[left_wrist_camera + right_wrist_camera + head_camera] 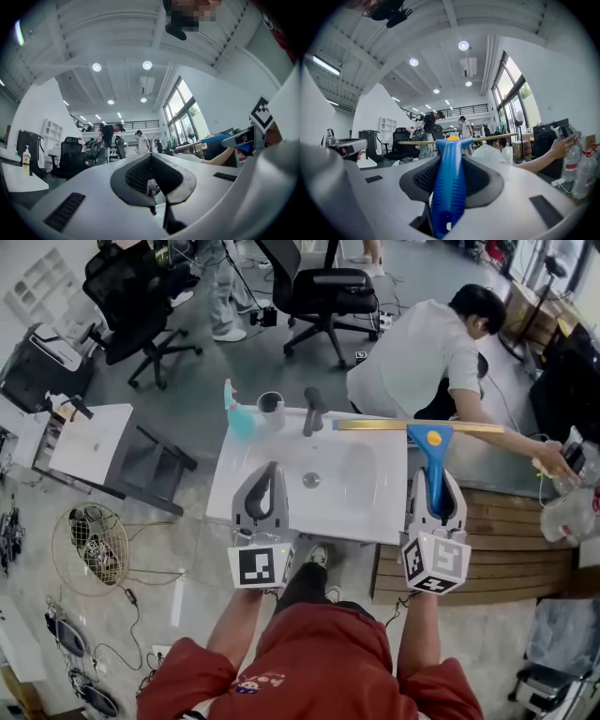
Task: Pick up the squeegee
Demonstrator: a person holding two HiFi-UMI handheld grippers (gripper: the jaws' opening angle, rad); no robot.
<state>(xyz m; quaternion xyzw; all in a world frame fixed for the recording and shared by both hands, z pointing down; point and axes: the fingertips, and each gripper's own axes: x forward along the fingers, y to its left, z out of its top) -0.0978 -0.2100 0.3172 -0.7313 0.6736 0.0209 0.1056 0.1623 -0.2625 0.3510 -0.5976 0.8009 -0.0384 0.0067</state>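
The squeegee (432, 454) has a blue handle, a yellow knob and a long yellow blade across its far end. My right gripper (434, 486) is shut on the handle and holds it raised above the sink's right side. In the right gripper view the squeegee's blue handle (449, 187) runs between the dark pads out to the blade, pointing level into the room. My left gripper (266, 486) is shut with nothing in it, held over the left part of the white sink (361, 493). Its dark pads (140, 174) meet in the left gripper view.
On the sink's back edge stand a teal spray bottle (237, 414), a cup (270, 403) and a dark faucet (313, 410). A person in a white shirt (417, 357) crouches behind the sink, arm stretched right. Office chairs (319, 289) stand further back. A wooden pallet (511, 545) lies right.
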